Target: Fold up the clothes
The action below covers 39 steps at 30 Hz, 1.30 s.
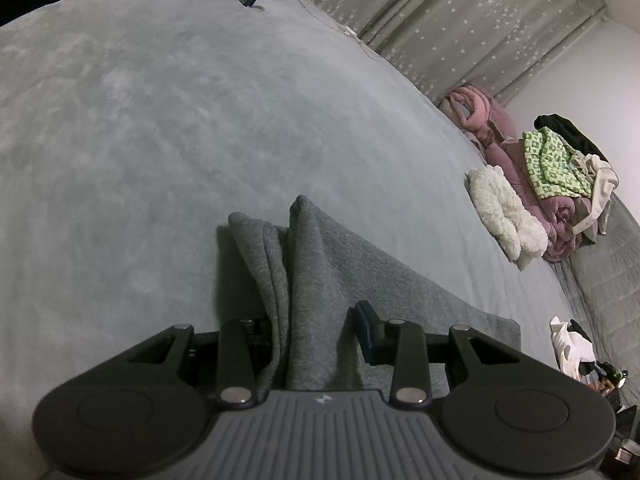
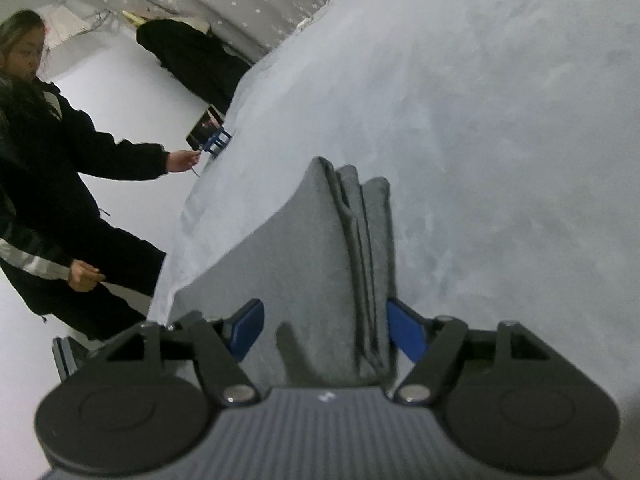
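Note:
A grey knit garment (image 1: 340, 264) lies folded in thick layers on the pale grey bed cover (image 1: 160, 140). In the left wrist view its bunched folds run between the fingers of my left gripper (image 1: 316, 328). The jaws stand wide apart; the blue right pad (image 1: 368, 332) shows and cloth hides the left pad. In the right wrist view the same garment (image 2: 304, 248) rises between the two blue pads (image 2: 248, 332) of my right gripper (image 2: 326, 332), also wide apart. Its folded edges sit close to the right-hand pad.
A pile of clothes sits at the bed's right side: a white fleece (image 1: 504, 212), pink items (image 1: 492, 128) and a green checked piece (image 1: 552, 160). A phone on a blue stand (image 2: 210, 136) sits at the bed edge, where a person in black (image 2: 48, 168) reaches a hand toward it. Star-print curtains (image 1: 460, 28) hang behind.

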Each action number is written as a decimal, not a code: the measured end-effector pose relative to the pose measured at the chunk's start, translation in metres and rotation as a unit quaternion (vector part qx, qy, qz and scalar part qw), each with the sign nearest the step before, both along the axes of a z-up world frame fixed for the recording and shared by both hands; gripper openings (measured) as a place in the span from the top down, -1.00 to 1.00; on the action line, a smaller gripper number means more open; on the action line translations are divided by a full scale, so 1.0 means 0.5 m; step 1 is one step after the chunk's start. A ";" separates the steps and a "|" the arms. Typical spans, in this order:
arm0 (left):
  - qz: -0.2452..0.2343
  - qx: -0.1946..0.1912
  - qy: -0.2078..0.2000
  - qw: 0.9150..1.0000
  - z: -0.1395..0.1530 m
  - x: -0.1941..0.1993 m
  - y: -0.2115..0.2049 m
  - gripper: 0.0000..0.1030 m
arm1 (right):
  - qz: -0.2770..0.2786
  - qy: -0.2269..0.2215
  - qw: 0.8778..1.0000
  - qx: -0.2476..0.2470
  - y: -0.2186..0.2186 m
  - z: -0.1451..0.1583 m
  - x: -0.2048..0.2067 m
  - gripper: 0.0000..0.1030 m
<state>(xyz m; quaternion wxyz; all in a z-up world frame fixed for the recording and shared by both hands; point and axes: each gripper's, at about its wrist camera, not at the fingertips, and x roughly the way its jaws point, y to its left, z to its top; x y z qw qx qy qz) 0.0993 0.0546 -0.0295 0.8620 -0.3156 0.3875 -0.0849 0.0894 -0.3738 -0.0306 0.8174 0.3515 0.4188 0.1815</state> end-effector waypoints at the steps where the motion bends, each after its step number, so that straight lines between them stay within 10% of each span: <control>1: 0.000 -0.001 0.000 1.000 0.000 0.000 0.000 0.34 | 0.000 -0.004 1.000 0.003 0.000 0.000 0.002 -0.28; 9: 0.001 -0.012 0.004 1.000 -0.005 0.001 0.008 0.34 | 0.007 -0.028 1.000 -0.013 0.020 -0.006 0.030 -0.20; 15: 0.002 -0.019 0.004 1.000 -0.006 0.003 0.012 0.34 | 0.001 -0.035 0.999 -0.024 0.016 -0.010 0.019 0.23; 39: 0.010 -0.020 0.005 1.000 -0.003 0.000 0.012 0.34 | -0.014 -0.047 0.997 -0.057 0.038 -0.006 0.016 0.37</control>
